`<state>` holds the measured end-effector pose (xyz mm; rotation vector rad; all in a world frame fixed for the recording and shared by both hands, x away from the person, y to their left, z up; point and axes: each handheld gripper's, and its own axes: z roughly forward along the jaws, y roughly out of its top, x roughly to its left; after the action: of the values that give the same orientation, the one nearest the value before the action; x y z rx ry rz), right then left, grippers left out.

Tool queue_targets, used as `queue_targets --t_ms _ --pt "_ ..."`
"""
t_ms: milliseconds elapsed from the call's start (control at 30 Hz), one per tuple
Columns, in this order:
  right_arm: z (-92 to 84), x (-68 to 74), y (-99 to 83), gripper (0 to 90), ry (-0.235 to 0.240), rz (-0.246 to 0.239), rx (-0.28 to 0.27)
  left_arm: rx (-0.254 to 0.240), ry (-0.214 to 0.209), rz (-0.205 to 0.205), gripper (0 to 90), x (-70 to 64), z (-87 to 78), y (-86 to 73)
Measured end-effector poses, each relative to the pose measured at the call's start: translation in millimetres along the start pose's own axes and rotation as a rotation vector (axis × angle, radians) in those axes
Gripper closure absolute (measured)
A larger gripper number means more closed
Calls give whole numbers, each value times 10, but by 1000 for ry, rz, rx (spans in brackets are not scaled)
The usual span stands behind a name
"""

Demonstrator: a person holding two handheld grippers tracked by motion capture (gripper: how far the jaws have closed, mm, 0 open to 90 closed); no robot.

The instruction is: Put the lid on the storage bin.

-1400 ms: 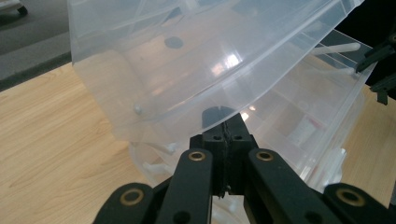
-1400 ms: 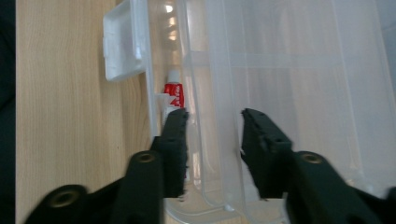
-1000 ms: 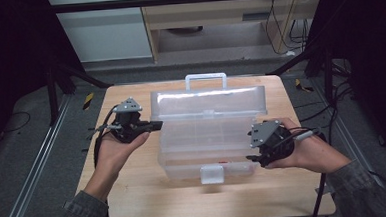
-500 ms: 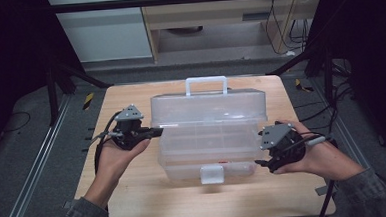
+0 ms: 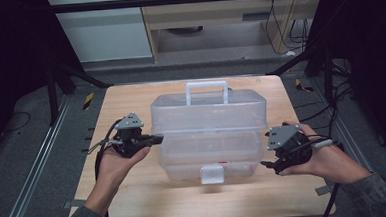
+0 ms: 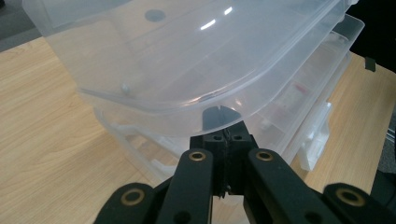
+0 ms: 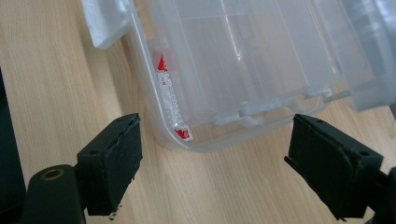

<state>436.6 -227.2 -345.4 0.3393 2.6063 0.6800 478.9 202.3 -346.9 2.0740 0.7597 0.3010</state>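
Black jaws of the left gripper [image 6: 227, 140] are clenched on the lid [image 5: 209, 112] edge of the clear box [image 5: 211, 157], palm turned up. Opposite, the right gripper [image 7: 215, 163] has just been opening, nothing between its jaws, just beside the box end. A red-white label [image 7: 169, 100] inside is unreadable. The box lies crosswise on the table [image 5: 136, 201], latch [image 5: 212, 174] toward the person.

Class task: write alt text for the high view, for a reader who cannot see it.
A clear plastic toolbox with a top handle sits on a wooden table. The left gripper, shut, meets the box's left side; the right gripper is open beside its right end, each held in a person's hand.
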Motion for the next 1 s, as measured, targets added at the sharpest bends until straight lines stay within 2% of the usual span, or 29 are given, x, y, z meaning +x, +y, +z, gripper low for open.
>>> queue_targets --t_ms 700,1000 --pt "-9 -4 -209 158 -25 45 18 -35 1 -28 898 -24 -66 -220" --pt "19 10 -278 154 -33 56 35 -25 7 -21 898 -40 -52 -328"
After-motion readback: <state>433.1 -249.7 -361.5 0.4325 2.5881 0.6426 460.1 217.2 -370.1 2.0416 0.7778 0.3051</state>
